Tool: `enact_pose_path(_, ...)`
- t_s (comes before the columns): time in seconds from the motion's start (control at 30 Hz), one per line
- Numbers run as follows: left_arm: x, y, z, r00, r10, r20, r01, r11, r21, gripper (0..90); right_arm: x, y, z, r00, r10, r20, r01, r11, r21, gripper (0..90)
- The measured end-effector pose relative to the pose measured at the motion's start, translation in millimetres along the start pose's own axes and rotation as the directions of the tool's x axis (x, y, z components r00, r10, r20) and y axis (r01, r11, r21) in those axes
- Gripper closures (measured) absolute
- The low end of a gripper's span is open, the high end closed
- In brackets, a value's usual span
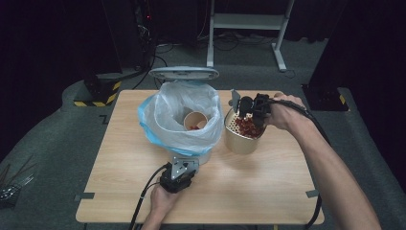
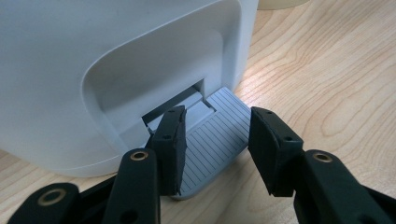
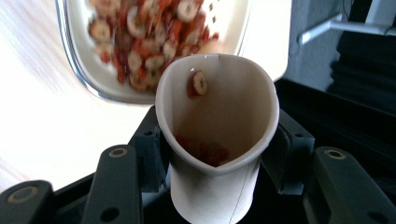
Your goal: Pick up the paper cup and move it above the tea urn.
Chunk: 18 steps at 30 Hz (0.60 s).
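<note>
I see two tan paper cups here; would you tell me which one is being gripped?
The tan paper cup squeezed between the right gripper jaws, tipped over the perforated metal pot. The other paper cup sits loose inside the bag-lined white bin.

My left hand (image 1: 162,199) comes in from the bottom edge and holds the left tool (image 1: 178,175) low and level over the tabletop, its jaws parted with nothing pinched between them. My right arm stretches forward across the right side, wrist bent inward, and the right tool (image 1: 250,109) is raised, its jaws pressed in on a paper cup (image 3: 217,140) and squeezing its rim oval.
</note>
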State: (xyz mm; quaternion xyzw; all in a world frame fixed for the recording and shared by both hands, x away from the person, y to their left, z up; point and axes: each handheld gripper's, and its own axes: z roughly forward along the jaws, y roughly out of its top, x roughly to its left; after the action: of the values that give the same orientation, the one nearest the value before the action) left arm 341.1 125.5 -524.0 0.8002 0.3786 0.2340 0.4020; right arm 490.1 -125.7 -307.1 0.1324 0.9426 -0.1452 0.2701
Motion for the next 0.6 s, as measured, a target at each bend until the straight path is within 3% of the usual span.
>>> enact_pose_path(0.03,-0.2,-0.1,0.2,1.0,-0.003,0.0,0.003,1.0,-0.004,56.8,-1.9,-2.3,-1.8,0.9994,0.033,-0.007,-0.033,0.999,-0.023,48.6)
enact_pose_path(0.1,-0.2,-0.1,0.2,1.0,-0.002,-0.001,0.002,1.0,-0.003,56.8,1.9,-3.3,2.2,1.0,-0.009,0.003,0.009,1.0,0.029,48.5)
enact_pose_path(0.13,-0.3,0.0,0.2,1.0,0.0,-0.001,0.0,1.0,-0.002,56.7,2.4,-4.4,2.6,0.9999,-0.014,0.008,0.014,1.0,0.026,48.6)
enact_pose_path(0.17,-0.5,-0.1,0.3,1.0,-0.001,-0.002,0.001,1.0,-0.003,56.7,1.1,-6.3,0.0,0.9997,0.023,0.0,-0.023,1.0,0.001,48.7)
enact_pose_path(0.2,-0.5,-0.1,0.3,1.0,0.0,-0.002,0.0,1.0,-0.003,56.7,0.6,-6.7,-0.5,0.9997,0.025,-0.001,-0.025,1.0,0.003,48.7)
enact_pose_path(0.27,-0.9,-0.1,0.4,1.0,0.002,-0.003,-0.002,1.0,-0.004,56.4,4.4,-6.4,3.0,0.9997,-0.017,0.017,0.016,0.999,0.029,48.7)
enact_pose_path(0.47,-1.6,0.1,0.4,0.9999,0.009,-0.008,-0.009,1.0,-0.002,56.1,5.2,-16.0,1.4,0.9984,0.048,-0.029,-0.049,0.998,-0.027,48.7)
enact_pose_path(0.5,-1.5,0.1,0.4,0.9999,0.011,-0.011,-0.011,0.9999,-0.001,56.1,3.5,-21.0,0.4,0.996,0.074,-0.05,-0.077,0.995,-0.062,48.7)
enact_pose_path(0.6,-1.5,0.1,0.4,0.9999,0.011,-0.011,-0.011,0.9999,-0.001,56.0,4.8,-28.9,3.5,0.9911,0.105,-0.082,-0.113,0.989,-0.097,48.5)
